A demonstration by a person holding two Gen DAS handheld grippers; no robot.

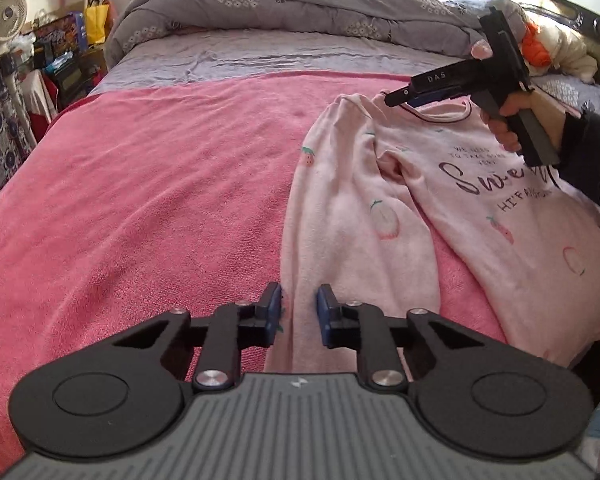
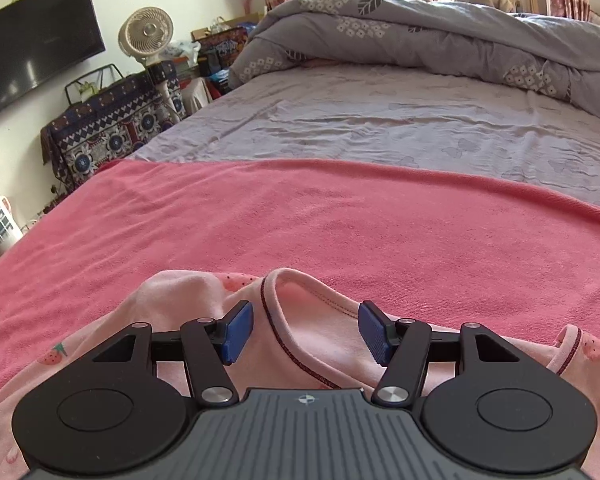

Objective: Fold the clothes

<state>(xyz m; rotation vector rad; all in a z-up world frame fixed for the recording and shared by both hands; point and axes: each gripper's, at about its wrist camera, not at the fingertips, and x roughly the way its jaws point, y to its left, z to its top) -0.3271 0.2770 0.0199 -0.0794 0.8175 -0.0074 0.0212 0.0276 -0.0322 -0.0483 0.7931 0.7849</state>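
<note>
A bed spread with a pink terry blanket carries the pale pink strawberry-print sweatshirt. Its long sleeve runs straight ahead of the left tool, jaws parted astride the cuff end. The right tool, released, hovers at the dark-trimmed neckline, seen clearly only in its own view.

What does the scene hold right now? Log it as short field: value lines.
garment: pink strawberry-print top, spread on the pink blanket
sleeve: lies between the open fingers of the left tool
neckline: collar between the open fingers of the right tool
background: grey duvet, white fan
</note>
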